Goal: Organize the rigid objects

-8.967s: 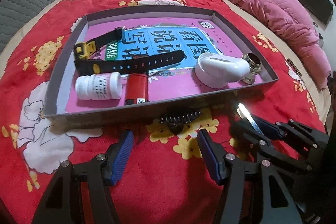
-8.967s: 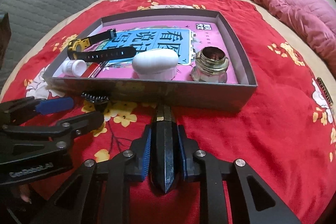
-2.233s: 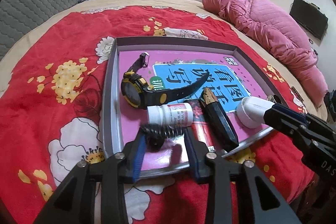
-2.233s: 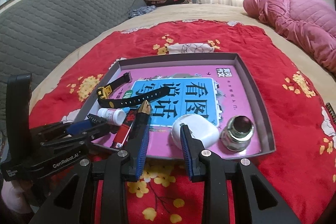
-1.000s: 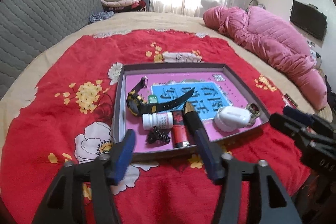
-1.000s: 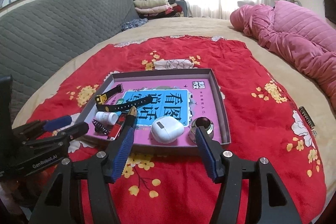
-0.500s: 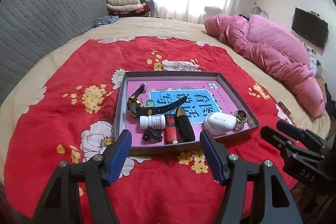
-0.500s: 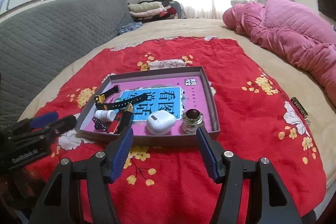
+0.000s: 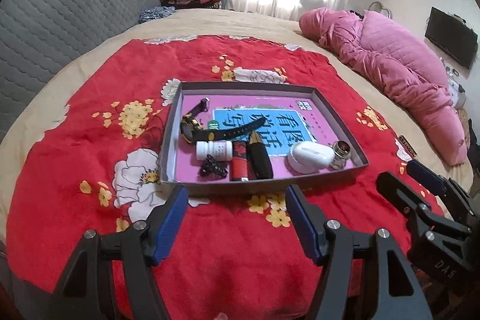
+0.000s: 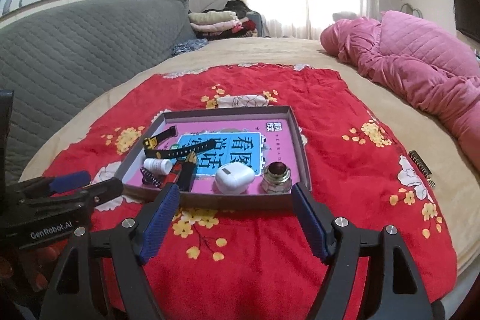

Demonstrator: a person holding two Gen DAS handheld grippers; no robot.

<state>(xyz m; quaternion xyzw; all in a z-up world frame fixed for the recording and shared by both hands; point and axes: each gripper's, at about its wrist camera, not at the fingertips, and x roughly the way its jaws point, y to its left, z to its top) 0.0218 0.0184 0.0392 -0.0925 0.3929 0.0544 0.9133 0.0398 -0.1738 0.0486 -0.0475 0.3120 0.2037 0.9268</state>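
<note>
A shallow grey tray (image 9: 171, 140) (image 10: 301, 149) with a pink and blue book as its floor sits on a red flowered cloth. In it lie a black and yellow watch (image 9: 192, 131), a white pill bottle (image 9: 214, 150), a black hair clip (image 9: 211, 167), a red lighter (image 9: 239, 164), a black folded knife (image 9: 259, 159), a white case (image 9: 309, 159) and a small glass jar (image 9: 340, 153). My left gripper (image 9: 237, 201) is open and empty, in front of the tray. My right gripper (image 10: 235, 197) is open and empty, also in front of it.
The red cloth (image 9: 90, 98) covers a beige bed. A pink quilt (image 9: 390, 56) lies at the right. A grey padded headboard (image 10: 75, 50) runs along the left, with folded clothes (image 10: 216, 20) behind. A small dark comb-like object (image 10: 420, 165) lies on the cloth's right edge.
Both grippers have drawn back and up from the tray, so it looks smaller. Earlier the left gripper let go of the hair clip in the tray and the right released the knife.
</note>
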